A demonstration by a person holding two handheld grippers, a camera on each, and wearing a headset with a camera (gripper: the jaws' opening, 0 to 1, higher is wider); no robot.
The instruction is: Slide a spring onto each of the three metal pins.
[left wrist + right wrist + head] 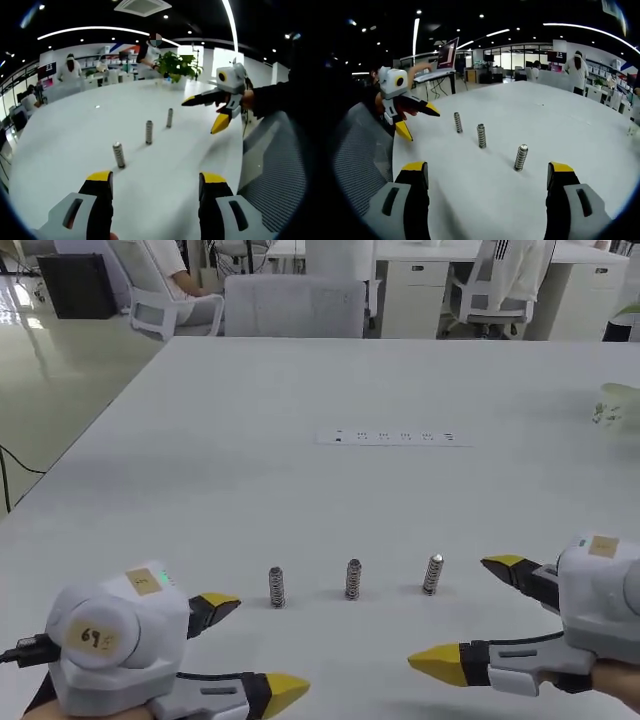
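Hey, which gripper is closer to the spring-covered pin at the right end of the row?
Right. The right gripper sits open just right of that pin; the left gripper is beyond the row's other end, by the leftmost pin.

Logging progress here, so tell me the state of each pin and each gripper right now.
Left pin: standing, spring on it.
Middle pin: standing, spring on it.
Right pin: standing, spring on it.
Left gripper: open, empty.
Right gripper: open, empty.
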